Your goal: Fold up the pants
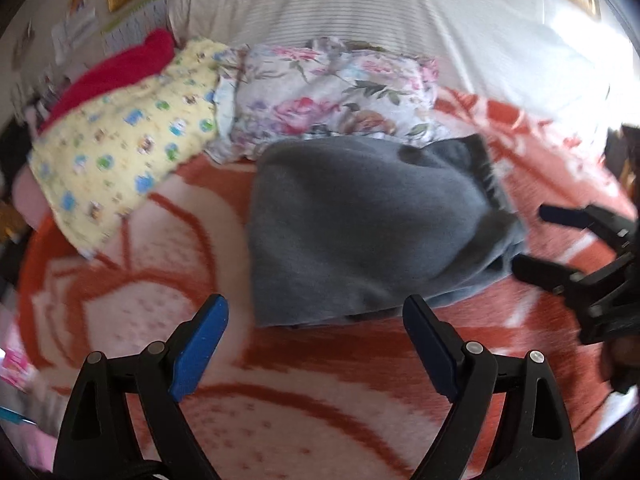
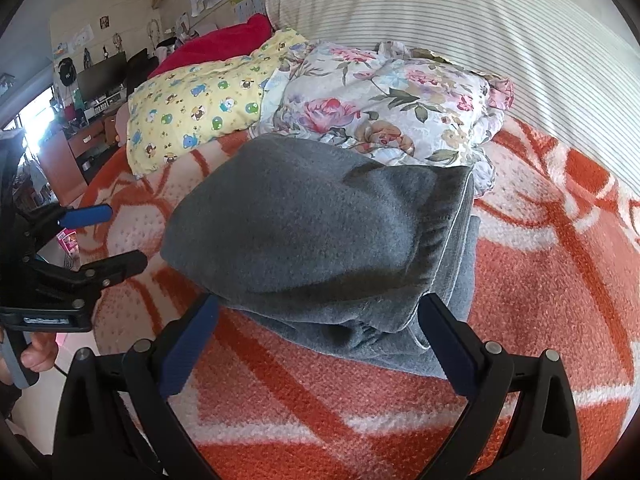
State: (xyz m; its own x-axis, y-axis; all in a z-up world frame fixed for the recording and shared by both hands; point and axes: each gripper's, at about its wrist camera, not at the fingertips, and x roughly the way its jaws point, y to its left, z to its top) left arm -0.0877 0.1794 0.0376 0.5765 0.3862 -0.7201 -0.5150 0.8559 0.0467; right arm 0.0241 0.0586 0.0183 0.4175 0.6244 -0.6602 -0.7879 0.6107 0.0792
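The grey pants (image 1: 360,224) lie folded in a thick bundle on the orange and white blanket (image 1: 304,400). They also show in the right wrist view (image 2: 320,232), with the waistband layers stacked at the near right side. My left gripper (image 1: 316,312) is open and empty, just in front of the bundle's near edge. My right gripper (image 2: 320,312) is open and empty, its fingertips at the bundle's near edge. Each gripper shows in the other's view: the right one (image 1: 532,236) at the right edge, the left one (image 2: 120,236) at the left edge.
A yellow printed pillow (image 1: 120,148), a floral bundle of bedding (image 1: 328,96) and a red cushion (image 1: 116,68) lie behind the pants. A striped white cover (image 2: 460,28) rises at the back. The bed's left edge drops to a room with furniture (image 2: 60,120).
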